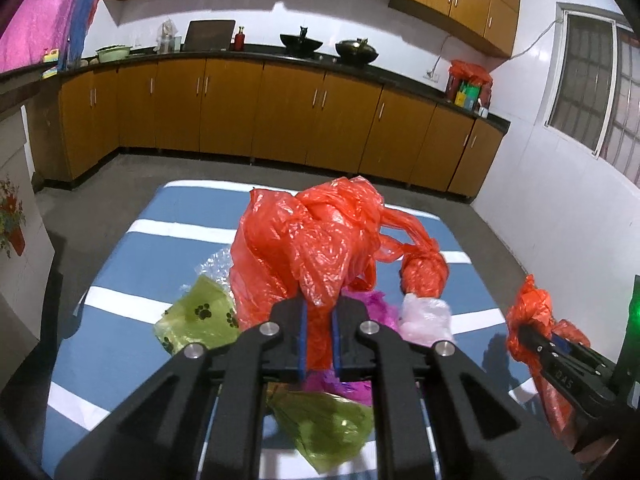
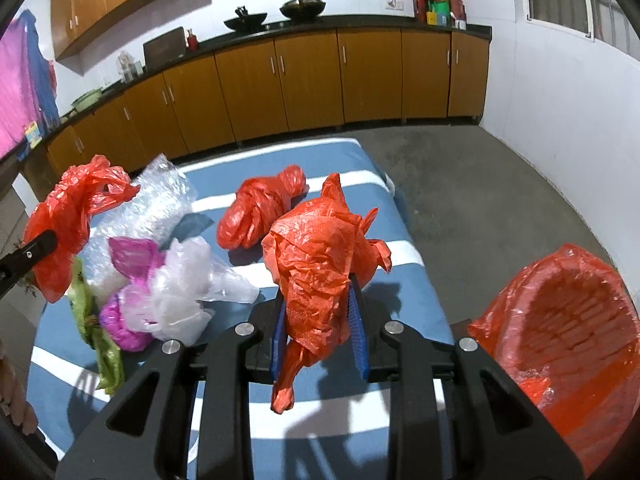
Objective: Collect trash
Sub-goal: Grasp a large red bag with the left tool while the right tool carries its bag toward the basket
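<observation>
My left gripper (image 1: 319, 320) is shut on a crumpled red plastic bag (image 1: 308, 240) and holds it above the blue-and-white striped table (image 1: 140, 248). My right gripper (image 2: 318, 312) is shut on another red plastic bag (image 2: 320, 256), lifted over the table's right side. On the table lie a knotted red bag (image 2: 260, 208), a white bag (image 2: 180, 292), a magenta bag (image 2: 124, 320), green paw-print wrappers (image 1: 196, 320) and bubble wrap (image 2: 156, 200). A bin lined with red plastic (image 2: 568, 320) stands right of the table.
Wooden kitchen cabinets (image 1: 280, 112) with a dark counter run behind the table. Woks (image 1: 356, 52), a green basin (image 1: 112, 54) and a red bag with bottles (image 1: 470, 84) sit on the counter. Grey floor (image 2: 480, 184) surrounds the table. A white wall and a window (image 1: 592, 84) are at the right.
</observation>
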Motion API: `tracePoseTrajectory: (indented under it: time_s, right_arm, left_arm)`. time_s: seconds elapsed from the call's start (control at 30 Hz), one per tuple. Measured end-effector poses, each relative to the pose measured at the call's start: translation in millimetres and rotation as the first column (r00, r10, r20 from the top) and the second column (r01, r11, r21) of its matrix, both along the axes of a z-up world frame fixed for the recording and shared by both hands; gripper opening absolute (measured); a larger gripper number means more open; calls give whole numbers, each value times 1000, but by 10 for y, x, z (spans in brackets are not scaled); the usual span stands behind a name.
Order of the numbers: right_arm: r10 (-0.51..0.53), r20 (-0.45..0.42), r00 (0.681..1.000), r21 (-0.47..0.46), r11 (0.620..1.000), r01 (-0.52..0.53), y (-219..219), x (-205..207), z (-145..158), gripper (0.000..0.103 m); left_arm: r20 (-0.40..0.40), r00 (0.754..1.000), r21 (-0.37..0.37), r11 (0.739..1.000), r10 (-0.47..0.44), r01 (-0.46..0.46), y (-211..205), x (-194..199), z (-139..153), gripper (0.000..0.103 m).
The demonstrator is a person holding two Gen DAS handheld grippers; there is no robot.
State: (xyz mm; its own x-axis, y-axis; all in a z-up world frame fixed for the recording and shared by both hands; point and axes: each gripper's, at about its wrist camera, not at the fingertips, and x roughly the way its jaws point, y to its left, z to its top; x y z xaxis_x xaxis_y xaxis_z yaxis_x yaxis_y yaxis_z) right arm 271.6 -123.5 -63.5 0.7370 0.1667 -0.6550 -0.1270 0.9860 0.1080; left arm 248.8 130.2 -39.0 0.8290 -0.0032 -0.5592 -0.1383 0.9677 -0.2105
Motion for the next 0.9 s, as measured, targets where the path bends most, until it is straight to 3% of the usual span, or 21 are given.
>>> tracePoseTrajectory:
  time_s: [0.33, 0.9]
  right_arm:
    - [-15, 80, 997, 16, 1000, 14, -225, -323, 334, 27]
    - [-118, 155, 981, 28, 993, 115, -833, -831, 642, 27]
  left_arm:
    - [43, 997, -34, 997, -64, 65, -293, -234, 285, 10]
    - [51, 973, -65, 972, -223, 226, -1072, -369, 357, 10]
